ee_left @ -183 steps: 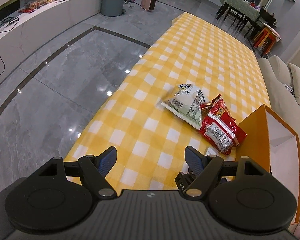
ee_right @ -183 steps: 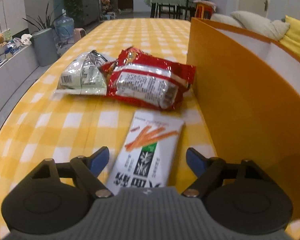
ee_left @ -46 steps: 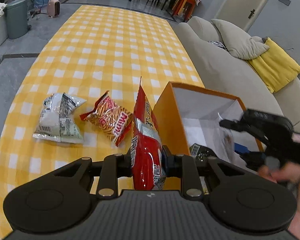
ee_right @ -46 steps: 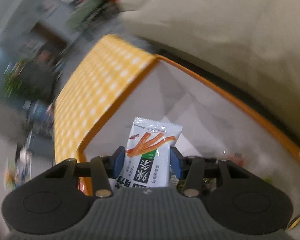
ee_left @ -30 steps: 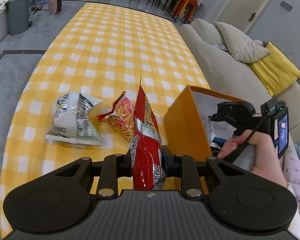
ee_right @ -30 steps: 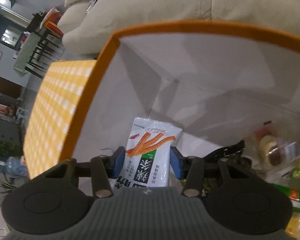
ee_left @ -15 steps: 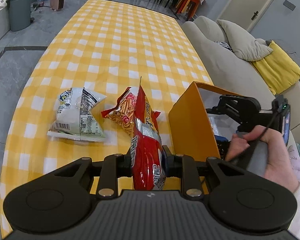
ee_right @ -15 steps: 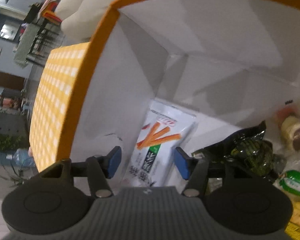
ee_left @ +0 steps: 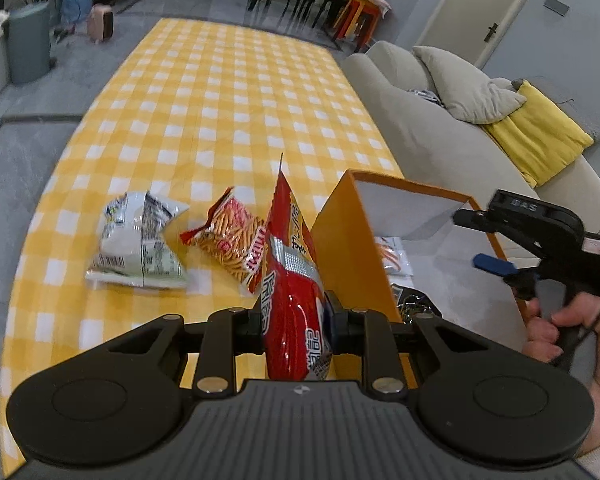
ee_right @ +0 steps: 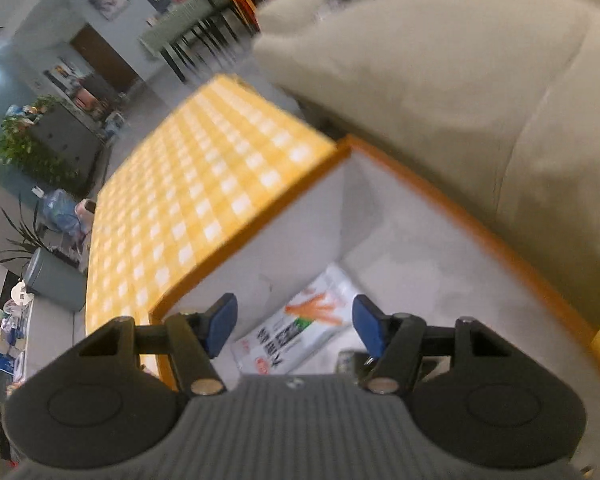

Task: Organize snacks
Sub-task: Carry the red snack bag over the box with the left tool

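My left gripper (ee_left: 296, 322) is shut on a tall red snack bag (ee_left: 290, 264), held upright beside the left wall of the orange box (ee_left: 352, 240). On the checked tablecloth lie a silver-green bag (ee_left: 138, 240) and an orange-red stick-snack bag (ee_left: 230, 240). My right gripper (ee_right: 294, 326) hangs over the orange box (ee_right: 480, 232), its jaws opening, nothing between them. Below it a white snack packet (ee_right: 296, 332) with orange sticks printed on it lies loose on the box floor. In the left wrist view the right gripper (ee_left: 476, 238) shows above the box, held by a hand.
The long table with the yellow checked cloth (ee_left: 220, 92) stretches away. A beige sofa (ee_left: 432, 120) with a yellow cushion (ee_left: 536, 136) runs along the box's right side. Other wrapped snacks (ee_left: 414, 306) lie in the box. A grey bin (ee_left: 26, 44) stands far left.
The right gripper let go of the white packet, which now lies on the box floor, and rose while rolling. The left gripper kept hold of the red bag.
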Available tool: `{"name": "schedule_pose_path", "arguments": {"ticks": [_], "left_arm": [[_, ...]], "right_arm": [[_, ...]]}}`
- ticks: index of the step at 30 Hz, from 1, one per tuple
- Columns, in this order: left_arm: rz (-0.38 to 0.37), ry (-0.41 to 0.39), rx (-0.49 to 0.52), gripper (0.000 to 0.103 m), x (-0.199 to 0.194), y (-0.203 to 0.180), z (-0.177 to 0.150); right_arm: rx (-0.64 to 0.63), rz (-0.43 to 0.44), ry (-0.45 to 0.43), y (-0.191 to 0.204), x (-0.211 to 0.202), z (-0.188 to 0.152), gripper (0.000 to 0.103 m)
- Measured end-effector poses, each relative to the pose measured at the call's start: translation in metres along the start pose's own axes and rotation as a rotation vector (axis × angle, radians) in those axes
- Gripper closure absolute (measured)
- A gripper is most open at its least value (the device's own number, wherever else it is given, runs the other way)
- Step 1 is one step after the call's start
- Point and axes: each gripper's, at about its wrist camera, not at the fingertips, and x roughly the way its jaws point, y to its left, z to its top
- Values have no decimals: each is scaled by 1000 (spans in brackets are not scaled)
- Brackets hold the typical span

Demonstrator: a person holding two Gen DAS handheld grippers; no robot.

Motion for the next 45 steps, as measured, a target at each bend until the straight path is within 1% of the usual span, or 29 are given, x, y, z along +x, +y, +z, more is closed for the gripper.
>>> {"name": "schedule_pose_path", "arguments": {"ticks": [2, 5, 10, 15, 20, 22, 24, 26, 30, 33, 37, 39, 41, 45], "left_arm": [[7, -21, 14, 75, -6, -8, -1], [15, -48, 48, 75, -14, -24, -2], [-13, -66, 85, 75, -23, -52, -4], [-35, -44, 79, 75, -19, -79, -9], [-25, -24, 89, 75, -4, -104, -15], [-7, -25, 109, 75, 4, -116, -15], [16, -29, 135, 75, 13, -129, -16], [21, -21, 140, 75, 26, -141, -14], [38, 13, 103, 75, 57, -155, -8], [53, 51, 61, 75, 85, -162, -2], [62, 96, 15, 75, 123, -167, 1], [53, 108, -15, 75, 139, -167, 3], [25, 133, -52, 75, 157, -165, 6], [11, 143, -122, 75, 186, -164, 12]], "right_arm": [[-31, 12, -35, -3, -15, 0, 40], [-68, 43, -64, -10, -34, 0, 40], [-179, 71, -106, -19, -67, -3, 40], [-324, 75, -153, -30, -89, 4, 40], [-385, 106, -163, -50, -96, 19, 40], [-403, 108, -173, -61, -101, 22, 40], [-396, 95, -193, -72, -101, 26, 40], [-380, 97, -194, -84, -97, 30, 40], [-339, 103, -162, -102, -87, 36, 40], [-247, 130, -133, -118, -81, 40, 40], [-176, 113, -101, -131, -68, 43, 40], [-116, 103, -98, -140, -65, 45, 39], [-79, 116, -86, -145, -62, 47, 39], [-83, 92, -80, -147, -57, 50, 39]]}}
